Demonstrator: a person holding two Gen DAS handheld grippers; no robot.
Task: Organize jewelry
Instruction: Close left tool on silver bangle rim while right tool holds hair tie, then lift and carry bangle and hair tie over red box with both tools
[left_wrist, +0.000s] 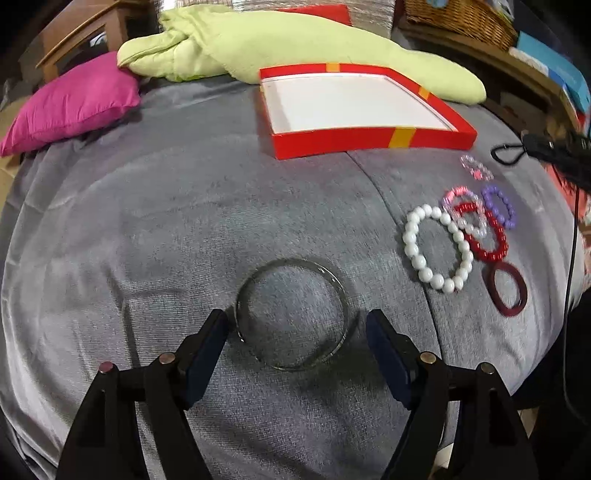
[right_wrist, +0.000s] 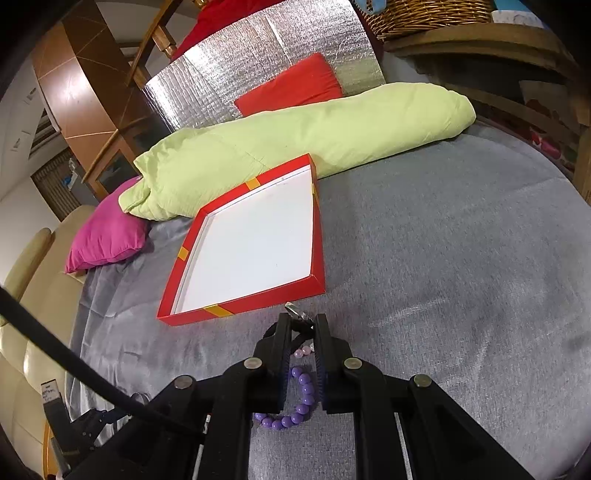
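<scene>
Grey soft cloth (left_wrist: 184, 229) covers the whole bed. On it, past everything else, lies a long light-green rolled blanket (left_wrist: 295, 40), and the flat red cardboard box with a white floor (left_wrist: 369, 138) sits right in front of it. Left of the box is a pink pillow (left_wrist: 70, 107). Nearer than the box, and well apart from it, lies a thin clear glass bangle (left_wrist: 291, 314) — the left gripper (left_wrist: 297, 332) has its jaws wide apart on both sides of it. Right of the box lie a white bead bracelet (left_wrist: 437, 247), a red bead bracelet (left_wrist: 487, 236) and a purple bead bracelet (right_wrist: 295, 402). The right gripper (right_wrist: 303, 325) is squeezed tight on a small shiny thing (right_wrist: 295, 309) — I cannot tell what.
</scene>
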